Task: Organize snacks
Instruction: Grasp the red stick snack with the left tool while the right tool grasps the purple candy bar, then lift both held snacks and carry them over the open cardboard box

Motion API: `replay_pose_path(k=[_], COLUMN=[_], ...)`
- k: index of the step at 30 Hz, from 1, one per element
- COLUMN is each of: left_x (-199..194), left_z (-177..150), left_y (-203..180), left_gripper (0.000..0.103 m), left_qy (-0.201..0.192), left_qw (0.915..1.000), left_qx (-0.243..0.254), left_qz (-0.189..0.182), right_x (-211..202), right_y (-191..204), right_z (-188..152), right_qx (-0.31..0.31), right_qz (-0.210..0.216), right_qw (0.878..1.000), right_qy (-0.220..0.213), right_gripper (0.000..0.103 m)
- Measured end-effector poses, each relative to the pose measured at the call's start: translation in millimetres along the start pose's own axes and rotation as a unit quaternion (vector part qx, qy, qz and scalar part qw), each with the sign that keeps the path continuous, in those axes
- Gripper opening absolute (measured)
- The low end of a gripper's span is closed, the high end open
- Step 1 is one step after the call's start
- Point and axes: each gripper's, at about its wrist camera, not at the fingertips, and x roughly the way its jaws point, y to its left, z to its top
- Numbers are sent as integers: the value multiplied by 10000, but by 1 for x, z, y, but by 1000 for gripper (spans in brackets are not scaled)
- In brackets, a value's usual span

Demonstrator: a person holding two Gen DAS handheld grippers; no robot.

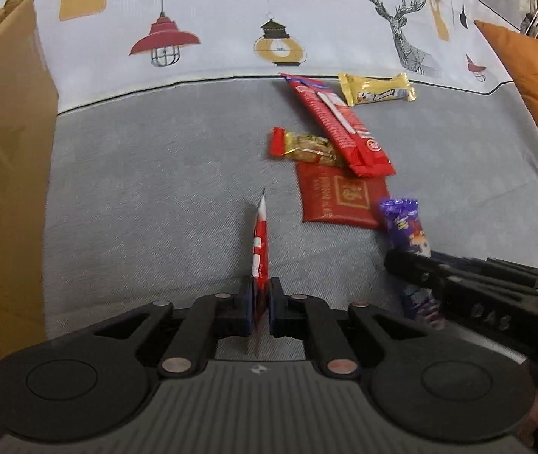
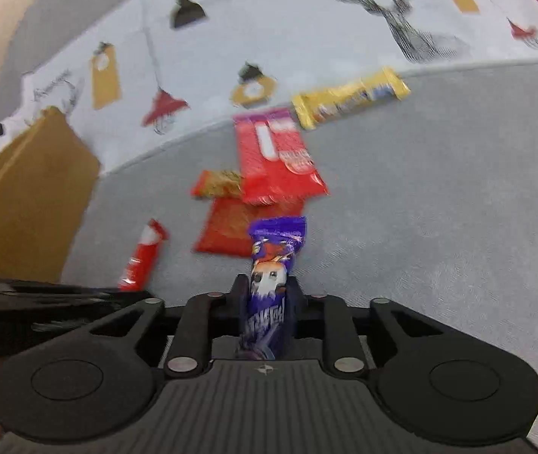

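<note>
The cardboard box (image 1: 4,189) runs off the left edge, so its top and bottom are cut off. Right of the box, the red envelope (image 1: 341,200) is partly hidden under the long red bar (image 1: 344,125). The right wrist view is blurry, so the words on the purple snack (image 2: 269,283) are hard to read.

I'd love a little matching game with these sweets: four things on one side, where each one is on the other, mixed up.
Things:
1. purple wrapper
2. thin red packet
3. yellow bar
4. long red pack

Places:
A. held in the left tongs
B. farthest back, near the printed cloth
C. held in the right tongs
D. lying partly over the flat red envelope

Pairs: 1-C, 2-A, 3-B, 4-D
</note>
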Motion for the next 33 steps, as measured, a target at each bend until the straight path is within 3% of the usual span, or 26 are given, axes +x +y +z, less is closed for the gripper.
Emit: replay_pose_path(k=[2, 4, 6, 8, 9, 10, 12, 15, 22, 26, 33], left_x=[-1, 0, 0, 0, -1, -2, -4, -9, -25, -51, -96], left_z=[-2, -4, -5, -4, -4, -3, -4, -9, -16, -16, -22], left_y=[4, 3, -1, 0, 1, 1, 2, 5, 12, 10, 19], left_gripper=[19, 19, 12, 6, 6, 6, 6, 6, 6, 6, 6], left_qy=[-20, -36, -105, -72, -20, 18, 71, 138, 319, 134, -189], left_qw=[9999, 9999, 9996, 9997, 9998, 9998, 9997, 9996, 9990, 9994, 9996], left_qx=[-18, 85, 262, 205, 159, 128, 123, 120, 38, 188, 118], left_qz=[-130, -110, 31, 87, 141, 175, 221, 217, 305, 268, 191], right_x=[-2, 0, 3, 9, 10, 11, 12, 13, 7, -9, -40], right_y=[-4, 0, 13, 27, 29, 29, 21, 4, 11, 18, 54], right_z=[-1, -5, -6, -7, -6, -5, 1, 7, 2, -5, -17], right_qx=[151, 76, -269, -645, -736, -749, -503, 144, 127, 402, -6], right_qz=[147, 339, 320, 118, 31, -75, -256, -22, 139, 462, 555], right_qw=[9998, 9994, 9991, 9978, 9973, 9972, 9984, 9999, 9998, 9981, 9985], right_qy=[-12, -31, -12, -3, -10, -48, -96, -85, 13, 108, -19], right_gripper=[38, 62, 73, 72, 62, 42, 20, 19, 18, 18, 18])
